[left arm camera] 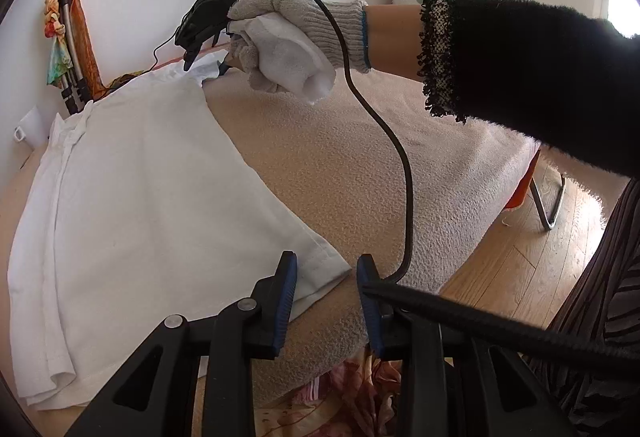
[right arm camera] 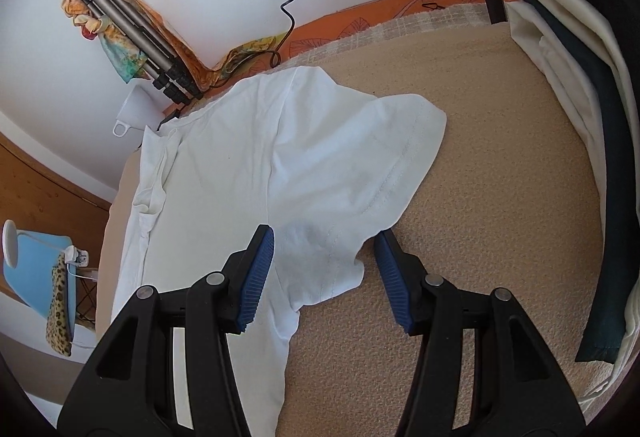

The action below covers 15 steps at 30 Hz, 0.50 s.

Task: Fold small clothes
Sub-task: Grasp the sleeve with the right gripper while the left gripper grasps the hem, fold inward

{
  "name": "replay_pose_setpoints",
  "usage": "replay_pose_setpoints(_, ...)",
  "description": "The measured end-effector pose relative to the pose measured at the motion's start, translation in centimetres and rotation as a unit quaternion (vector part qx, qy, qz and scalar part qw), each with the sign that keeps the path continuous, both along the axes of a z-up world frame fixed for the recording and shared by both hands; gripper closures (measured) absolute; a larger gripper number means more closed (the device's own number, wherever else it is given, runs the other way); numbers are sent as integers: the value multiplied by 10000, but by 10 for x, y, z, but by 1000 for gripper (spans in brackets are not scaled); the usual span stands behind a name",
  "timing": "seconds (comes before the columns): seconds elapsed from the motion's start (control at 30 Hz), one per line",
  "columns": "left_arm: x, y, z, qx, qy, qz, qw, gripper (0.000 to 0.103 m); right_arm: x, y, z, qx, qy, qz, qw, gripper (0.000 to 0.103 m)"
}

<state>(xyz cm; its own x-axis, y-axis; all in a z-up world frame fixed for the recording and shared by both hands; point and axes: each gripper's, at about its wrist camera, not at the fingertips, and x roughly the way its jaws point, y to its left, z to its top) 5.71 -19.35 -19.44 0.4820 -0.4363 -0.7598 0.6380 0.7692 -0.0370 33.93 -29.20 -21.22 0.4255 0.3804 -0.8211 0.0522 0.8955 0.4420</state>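
Left wrist view: left gripper (left arm camera: 326,293) open over shirt (left arm camera: 152,173) hem corner; right gripper (right arm camera: 324,277) open around sleeve (right arm camera: 360,165), far side.

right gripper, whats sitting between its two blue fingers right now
In the right wrist view, the right gripper is open, with the white t-shirt sleeve's underarm part between its fingers, lying on the beige cover.

Cut off by the picture's lower edge: white shirt (right arm camera: 224,173) hem beside the right tool (right arm camera: 324,265). Hidden under the shirt: its far sleeve.
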Motion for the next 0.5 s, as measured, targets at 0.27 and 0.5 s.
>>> replay_pose_setpoints(0.27, 11, -6, -1, -22, -76, 29, 10000, 91, 4, 3, -1, -26, -57, -50, 10000, 48)
replay_pose_setpoints(0.5, 22, 18, 12, -928, 534, 319, 9937, 98, 10, 6, -4, -81, 2, -70, 9999, 93)
